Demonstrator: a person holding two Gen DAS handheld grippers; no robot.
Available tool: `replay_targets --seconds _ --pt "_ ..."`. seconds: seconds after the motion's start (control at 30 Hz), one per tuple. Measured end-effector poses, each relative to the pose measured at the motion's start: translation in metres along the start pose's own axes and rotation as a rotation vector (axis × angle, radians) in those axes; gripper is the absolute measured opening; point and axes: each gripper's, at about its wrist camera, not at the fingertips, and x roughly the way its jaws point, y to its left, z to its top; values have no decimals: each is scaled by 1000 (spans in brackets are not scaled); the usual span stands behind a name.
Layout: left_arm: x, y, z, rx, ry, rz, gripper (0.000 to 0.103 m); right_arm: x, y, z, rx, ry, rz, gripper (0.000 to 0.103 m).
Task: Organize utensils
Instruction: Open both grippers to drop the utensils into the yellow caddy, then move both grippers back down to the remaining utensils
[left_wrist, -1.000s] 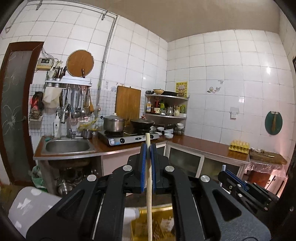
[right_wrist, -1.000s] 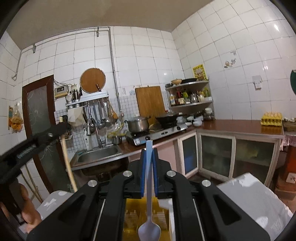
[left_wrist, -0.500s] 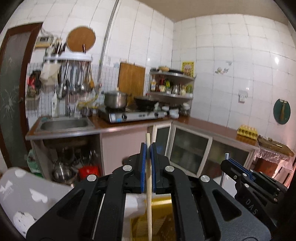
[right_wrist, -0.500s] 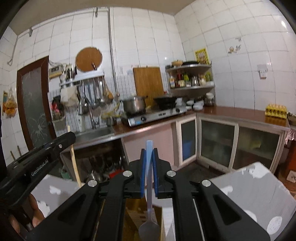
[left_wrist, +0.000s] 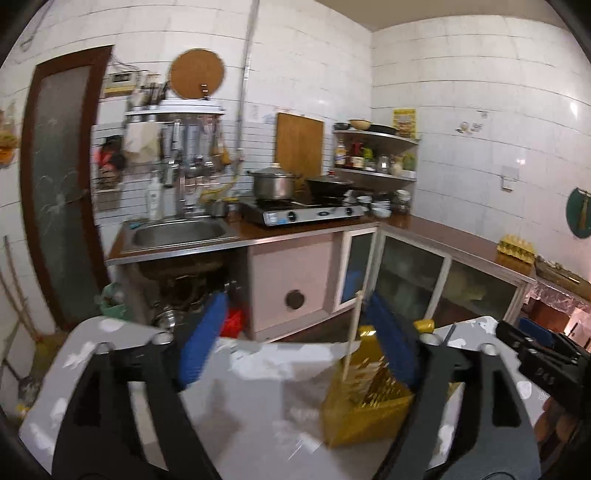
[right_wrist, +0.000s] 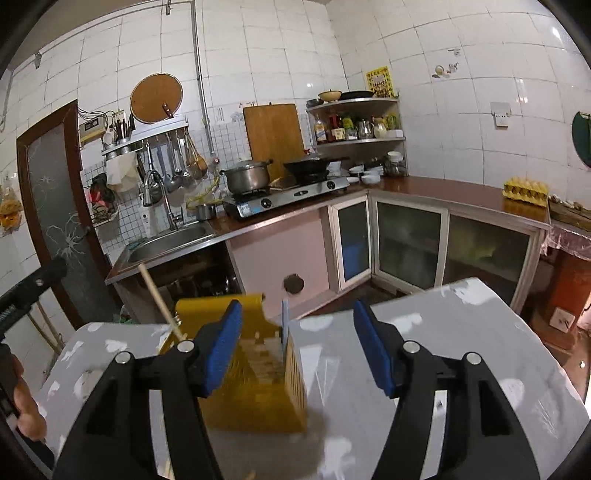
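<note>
1. Landmark: the yellow slotted holder (right_wrist: 255, 373), standing on a grey-and-white patterned table (right_wrist: 443, 350). All positions below are given relative to it.

2. Left gripper (left_wrist: 295, 343): jaws are opening and stand wide. The wooden chopstick (left_wrist: 351, 336) rises between them, just beside the right blue pad; no pad appears to press on it. Its lower end is down in the holder.

3. Right gripper (right_wrist: 297, 347): jaws are opening, roughly half spread. The pale blue-handled spoon (right_wrist: 284, 325) stands upright between them, touching neither pad, its bowl end hidden inside the holder.

4. Handling, chopstick (judgement): light, stiff and thin. It would roll or pivot in a loose grip. Best hold is on the upper shaft, clear above the holder's rim.

5. Handling, spoon (judgement): light and rigid, with a smooth handle likely to slip. Hold it mid-handle, flat faces against the pads.

6. Container contents: the holder shows the chopstick leaning at its left side in the right wrist view, and the spoon against its right wall. Pale upright pieces sit low inside; they are too blurred to identify.

7. Holder (judgement): light plastic and easily nudged, so withdraw straight upward.
</note>
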Motion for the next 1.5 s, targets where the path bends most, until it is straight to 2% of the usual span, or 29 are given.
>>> replay_targets --seconds 0.03,0.07,0.17,0.23,0.43,0.6,0.8,0.87,1.1,1.17,1.27,1.33,1.5 --pt "-12 5 -1 1 7 13 95 -9 0 -4 -2 11 3 62" --pt "-21 8 -3 2 11 23 97 -16 0 -7 -5 19 4 62" --pt "-49 15 -12 20 22 45 98 -42 3 -25 -18 62 6 62" --pt "-62 19 -22 31 65 37 98 -52 5 -34 -19 93 10 63" --pt "-72 34 -62 28 177 42 98 -67 8 -76 -11 193 -8 62" --pt "-62 46 -109 0 261 55 98 -61 16 -115 -31 263 -25 62" --pt "-41 47 -155 7 346 74 98 -35 19 -158 -21 351 -66 61" --pt "-33 46 -165 5 371 67 98 -25 19 -168 -13 380 -74 53" --pt "-15 46 -180 -15 426 56 98 1 26 -182 3 459 -84 43" --pt "-10 47 -184 -21 444 59 98 9 29 -188 9 488 -82 37" --pt "-5 48 -186 -18 456 67 98 13 34 -190 25 494 -79 37" --pt "-2 48 -188 -15 463 70 98 18 38 -191 34 509 -76 33" --pt "5 43 -192 -7 485 71 98 27 46 -189 27 537 -122 27"
